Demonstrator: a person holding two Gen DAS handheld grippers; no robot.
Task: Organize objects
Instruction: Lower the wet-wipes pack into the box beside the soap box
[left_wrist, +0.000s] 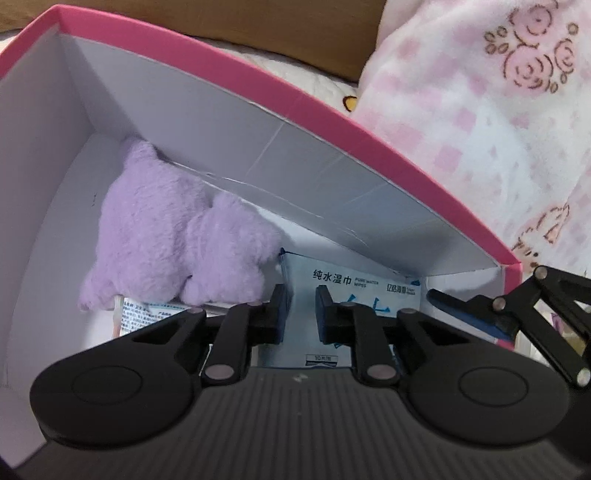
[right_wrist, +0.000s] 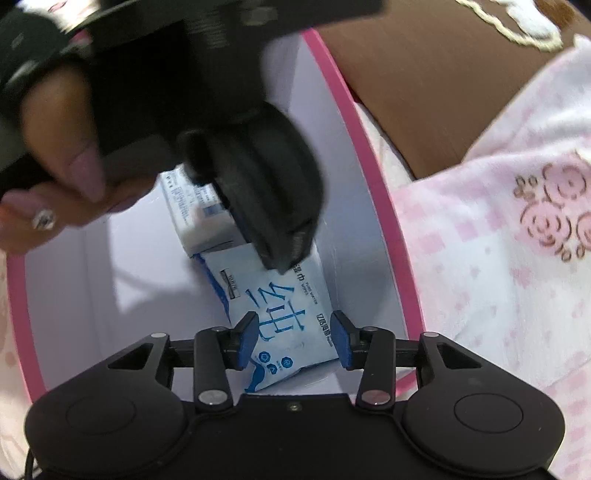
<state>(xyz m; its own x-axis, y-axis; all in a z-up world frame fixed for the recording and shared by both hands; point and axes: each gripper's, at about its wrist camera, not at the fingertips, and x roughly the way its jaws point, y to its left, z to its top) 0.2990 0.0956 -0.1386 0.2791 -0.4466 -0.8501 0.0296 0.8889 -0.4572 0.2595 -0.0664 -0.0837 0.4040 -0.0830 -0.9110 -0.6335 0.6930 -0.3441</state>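
Observation:
A pink-rimmed box (left_wrist: 332, 110) with white walls holds a purple plush toy (left_wrist: 166, 229) and two wet wipes packs. The blue-and-white pack (left_wrist: 369, 291) lies by the right wall. My left gripper (left_wrist: 301, 295) stands over its left part with the jaws nearly together. Whether the pads pinch it is unclear. A second pack (left_wrist: 147, 314) lies partly under the plush. In the right wrist view my right gripper (right_wrist: 293, 332) is open and straddles the blue-and-white pack (right_wrist: 288, 317), its pads just clear of the sides. One of its fingers (left_wrist: 461, 306) shows at the right.
The box rim (right_wrist: 369, 166) curves close on the right. A pink-and-white fleece blanket (right_wrist: 498, 258) lies outside it, with a brown surface (right_wrist: 424, 92) beyond. A person's hand (right_wrist: 55, 147) grips the left tool above the second pack (right_wrist: 192, 210).

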